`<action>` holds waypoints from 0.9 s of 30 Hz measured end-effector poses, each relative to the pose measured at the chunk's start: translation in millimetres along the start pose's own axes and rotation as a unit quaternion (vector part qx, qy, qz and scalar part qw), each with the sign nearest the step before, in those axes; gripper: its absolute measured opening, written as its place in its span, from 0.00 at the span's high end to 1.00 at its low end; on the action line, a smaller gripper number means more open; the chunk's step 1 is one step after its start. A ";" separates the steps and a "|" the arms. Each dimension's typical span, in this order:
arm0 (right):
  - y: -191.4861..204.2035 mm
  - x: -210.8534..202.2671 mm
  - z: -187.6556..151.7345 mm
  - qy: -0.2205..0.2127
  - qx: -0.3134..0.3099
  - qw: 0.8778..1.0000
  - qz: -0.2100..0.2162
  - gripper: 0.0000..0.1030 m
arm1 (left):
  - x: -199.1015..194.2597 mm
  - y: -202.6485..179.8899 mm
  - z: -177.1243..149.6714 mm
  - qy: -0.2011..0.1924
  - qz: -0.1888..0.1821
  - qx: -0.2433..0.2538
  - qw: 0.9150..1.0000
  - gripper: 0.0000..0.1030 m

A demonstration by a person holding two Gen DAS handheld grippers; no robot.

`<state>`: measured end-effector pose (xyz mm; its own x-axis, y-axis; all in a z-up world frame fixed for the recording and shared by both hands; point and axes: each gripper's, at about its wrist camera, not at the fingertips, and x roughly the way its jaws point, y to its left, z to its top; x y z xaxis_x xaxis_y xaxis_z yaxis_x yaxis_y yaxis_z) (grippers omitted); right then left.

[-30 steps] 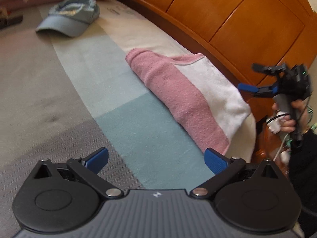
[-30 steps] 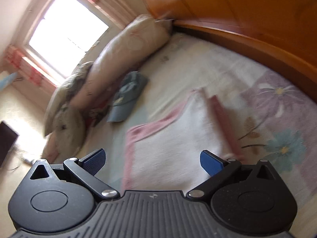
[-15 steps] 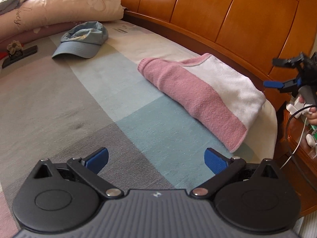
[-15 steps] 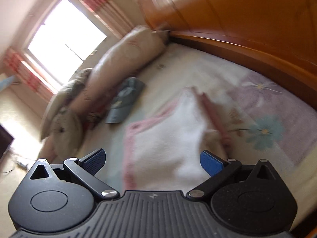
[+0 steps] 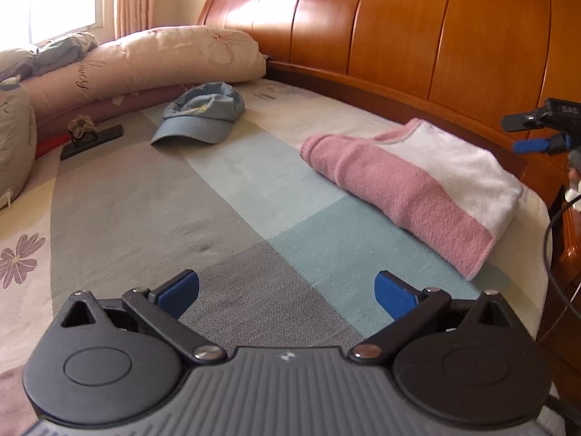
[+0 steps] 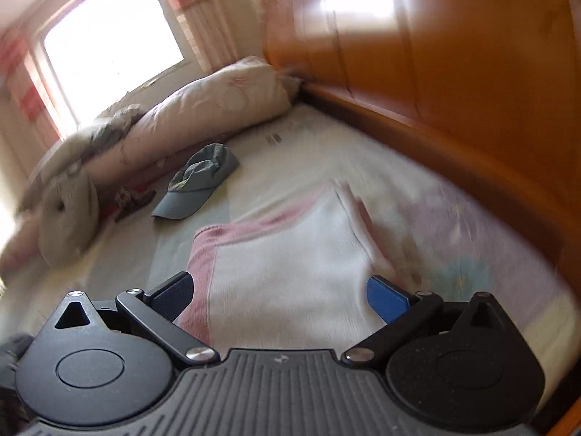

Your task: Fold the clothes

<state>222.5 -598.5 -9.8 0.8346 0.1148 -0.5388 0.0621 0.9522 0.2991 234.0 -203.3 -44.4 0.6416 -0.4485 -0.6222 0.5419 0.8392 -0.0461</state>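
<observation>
The bed gives me wide flat room to my left, bare up to the cap and pillows; the headboard walls off the far side, and the mattress edge drops away just beyond the towel. The towel lies folded near that corner, pink band toward me, white part behind; it looks soft, thick terry, light but limp, so I judge it will sag and unfold unless pinched through all layers at a corner or along the rolled pink fold. My left gripper hangs spread wide, empty, well short of it; my right gripper hovers over its white part, likewise wide and empty, though that view is blurred.
</observation>
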 end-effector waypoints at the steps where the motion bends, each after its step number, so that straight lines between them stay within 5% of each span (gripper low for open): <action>1: 12.7 8.1 2.9 -0.009 -0.031 0.999 -0.006 0.00 | -1.1 0.7 -0.5 0.001 -0.003 -0.005 1.000 0.01; 4: 43.6 44.7 1.6 -0.015 -0.108 0.994 -0.016 0.00 | -4.4 2.6 -2.5 0.006 -0.010 -0.017 1.000 0.01; 9: 53.6 113.3 -35.2 0.068 -0.151 0.985 -0.040 0.00 | -12.1 8.1 -6.6 0.004 -0.020 -0.023 1.000 0.01; 11: 44.3 108.5 -44.1 0.036 -0.111 0.993 -0.028 0.00 | -11.5 10.0 -7.5 0.004 -0.018 -0.026 0.999 0.01; 15: 46.4 100.2 -30.7 0.059 -0.115 0.991 -0.036 0.00 | -8.9 12.3 -8.2 0.006 -0.016 -0.028 0.999 0.01; 18: 43.1 89.9 -16.7 0.013 -0.147 0.986 -0.080 0.00 | -6.8 11.6 -9.3 0.007 -0.012 -0.027 1.000 0.01; 20: 27.6 98.0 -10.9 0.026 -0.141 0.985 -0.095 0.00 | -5.3 11.2 -10.0 0.010 -0.007 -0.024 1.000 0.01; 27: 8.5 98.4 -2.8 0.043 -0.087 0.993 -0.074 0.00 | -5.9 11.7 -11.1 0.011 0.075 0.006 0.997 0.01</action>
<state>303.6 -578.3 -62.5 0.7733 -0.0126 -0.6339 0.0780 0.9941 0.0754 230.5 -187.4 -49.8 0.7036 -0.3109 -0.6390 0.4470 0.8927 0.0579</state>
